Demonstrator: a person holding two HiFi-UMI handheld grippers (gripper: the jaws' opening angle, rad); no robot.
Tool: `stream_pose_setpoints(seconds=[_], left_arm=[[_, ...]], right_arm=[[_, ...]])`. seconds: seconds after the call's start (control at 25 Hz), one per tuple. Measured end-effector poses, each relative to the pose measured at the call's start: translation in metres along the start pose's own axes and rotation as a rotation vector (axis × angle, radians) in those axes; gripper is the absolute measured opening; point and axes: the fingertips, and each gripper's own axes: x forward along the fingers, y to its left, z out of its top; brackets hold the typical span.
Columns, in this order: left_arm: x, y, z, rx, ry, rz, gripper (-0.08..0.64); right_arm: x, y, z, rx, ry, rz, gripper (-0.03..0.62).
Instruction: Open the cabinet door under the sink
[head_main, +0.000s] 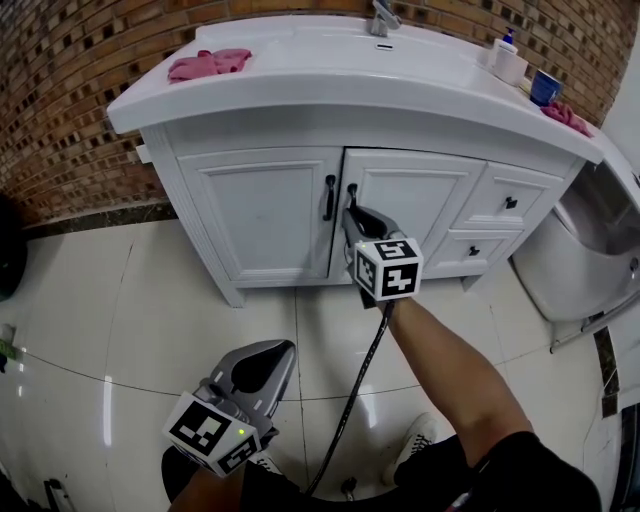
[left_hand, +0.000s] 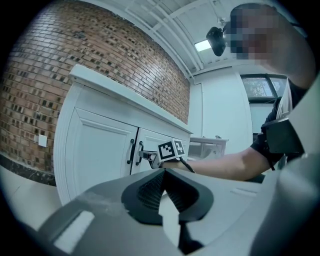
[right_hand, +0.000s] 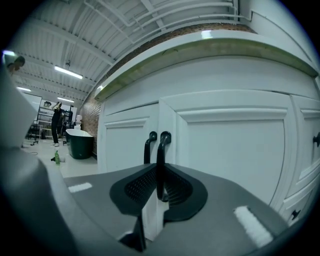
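Observation:
The white cabinet under the sink has two doors, the left door (head_main: 265, 215) and the right door (head_main: 420, 200), each with a black bar handle at the middle seam. My right gripper (head_main: 352, 215) reaches level to the right door's handle (head_main: 351, 193). In the right gripper view that handle (right_hand: 161, 150) runs upright between the pads, and the right gripper (right_hand: 160, 172) is shut on it. The door looks closed against its frame. My left gripper (head_main: 275, 350) hangs low above the floor tiles, well back from the cabinet, shut with nothing in it (left_hand: 163, 172).
On the sink top lie a pink cloth (head_main: 208, 64), a soap bottle (head_main: 505, 55) and a blue cup (head_main: 544, 86). Two drawers (head_main: 510, 200) sit right of the doors. A white tub (head_main: 590, 240) stands at the right. A cable (head_main: 360, 390) trails from my right gripper.

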Motion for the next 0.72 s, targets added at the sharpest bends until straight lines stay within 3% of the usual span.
stream_pose_setpoints(seconds=[0.72], left_arm=[[-0.009, -0.048, 0.004, 0.025, -0.002, -0.079, 0.005]], right_arm=[[-0.074, 0.014, -0.010, 0.025, -0.013, 0.160, 0.048]])
